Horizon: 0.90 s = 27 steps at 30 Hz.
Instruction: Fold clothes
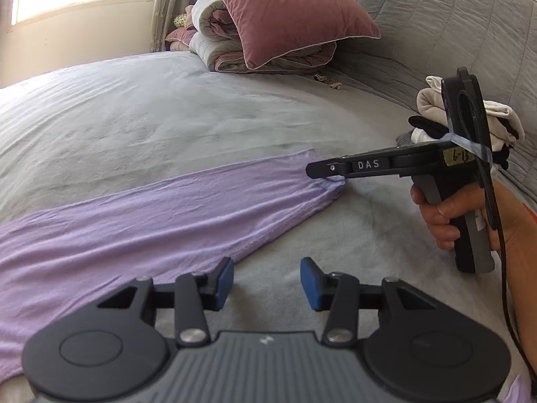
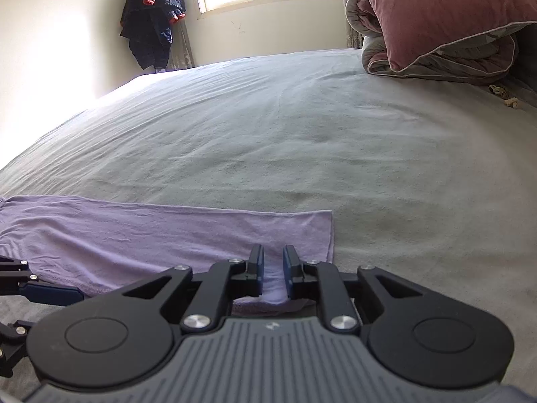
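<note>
A lilac garment (image 1: pixel 151 215) lies flat in a long folded strip on the grey bed sheet (image 1: pixel 167 117). My left gripper (image 1: pixel 268 278) hovers open just off the strip's near hem, with only sheet between its blue pads. My right gripper (image 1: pixel 324 169), held in a hand (image 1: pixel 443 218), has its tip at the strip's far right end. In the right wrist view the garment (image 2: pixel 134 235) runs off to the left. There the right gripper (image 2: pixel 272 262) stands slightly open over that end, cloth showing in the narrow gap without being pinched. A blue finger (image 2: pixel 50 294) of my left gripper shows at the left edge.
A pink pillow (image 1: pixel 285 13) leans on a folded duvet (image 1: pixel 214 50) at the head of the bed. A pile of white and black clothes (image 1: pixel 433 107) sits by the quilted headboard at the right. A dark jacket (image 2: pixel 151 16) hangs in the room's corner.
</note>
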Each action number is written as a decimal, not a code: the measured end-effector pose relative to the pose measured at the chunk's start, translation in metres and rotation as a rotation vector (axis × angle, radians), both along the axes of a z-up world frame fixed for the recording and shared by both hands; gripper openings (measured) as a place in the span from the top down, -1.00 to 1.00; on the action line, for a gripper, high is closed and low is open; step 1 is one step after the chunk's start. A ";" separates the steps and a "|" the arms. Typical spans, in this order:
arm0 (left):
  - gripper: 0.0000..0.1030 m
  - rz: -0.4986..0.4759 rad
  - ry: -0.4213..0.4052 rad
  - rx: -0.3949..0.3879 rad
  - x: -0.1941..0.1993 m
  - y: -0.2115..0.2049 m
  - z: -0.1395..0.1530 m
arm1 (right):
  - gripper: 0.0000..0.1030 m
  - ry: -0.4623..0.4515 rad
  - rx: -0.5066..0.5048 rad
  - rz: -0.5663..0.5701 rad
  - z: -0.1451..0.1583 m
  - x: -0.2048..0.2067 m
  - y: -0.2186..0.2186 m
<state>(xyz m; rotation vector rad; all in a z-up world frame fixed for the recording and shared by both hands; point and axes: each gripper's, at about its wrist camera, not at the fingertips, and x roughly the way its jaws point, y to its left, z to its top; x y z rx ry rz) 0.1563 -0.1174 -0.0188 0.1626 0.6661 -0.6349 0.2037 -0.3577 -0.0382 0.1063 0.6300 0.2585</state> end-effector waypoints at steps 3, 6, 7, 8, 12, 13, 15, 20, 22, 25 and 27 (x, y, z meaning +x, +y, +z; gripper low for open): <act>-0.01 -0.001 -0.061 0.133 -0.001 0.012 0.000 | 0.18 -0.037 0.068 0.064 0.008 -0.006 0.002; -0.02 -0.012 -0.057 0.178 0.005 0.026 -0.006 | 0.18 -0.043 0.103 0.120 0.009 -0.007 0.009; -0.03 -0.012 -0.053 0.173 0.006 0.031 -0.008 | 0.18 -0.038 0.100 0.131 0.009 -0.006 0.013; -0.09 -0.010 -0.047 0.159 0.008 0.035 -0.009 | 0.18 -0.032 0.089 0.134 0.008 -0.006 0.016; 0.07 0.027 -0.008 0.056 0.018 0.051 -0.016 | 0.18 -0.004 0.044 0.136 0.000 -0.002 0.025; 0.23 0.050 -0.008 0.044 0.020 0.054 -0.017 | 0.18 0.003 0.042 0.136 -0.002 -0.001 0.026; 0.90 0.089 -0.002 0.016 0.023 0.060 -0.018 | 0.17 0.010 0.035 0.137 -0.004 0.000 0.027; 0.97 0.072 0.021 -0.036 0.018 0.067 -0.015 | 0.17 0.007 0.038 0.137 -0.004 -0.001 0.026; 0.97 0.035 0.025 -0.024 0.011 0.065 -0.014 | 0.17 0.006 0.043 0.134 -0.004 -0.002 0.024; 0.92 0.023 0.039 -0.013 0.009 0.065 -0.015 | 0.17 0.006 0.042 0.134 -0.003 -0.002 0.024; 0.60 0.038 0.052 -0.023 0.009 0.069 -0.012 | 0.17 0.008 0.034 0.142 -0.003 -0.002 0.026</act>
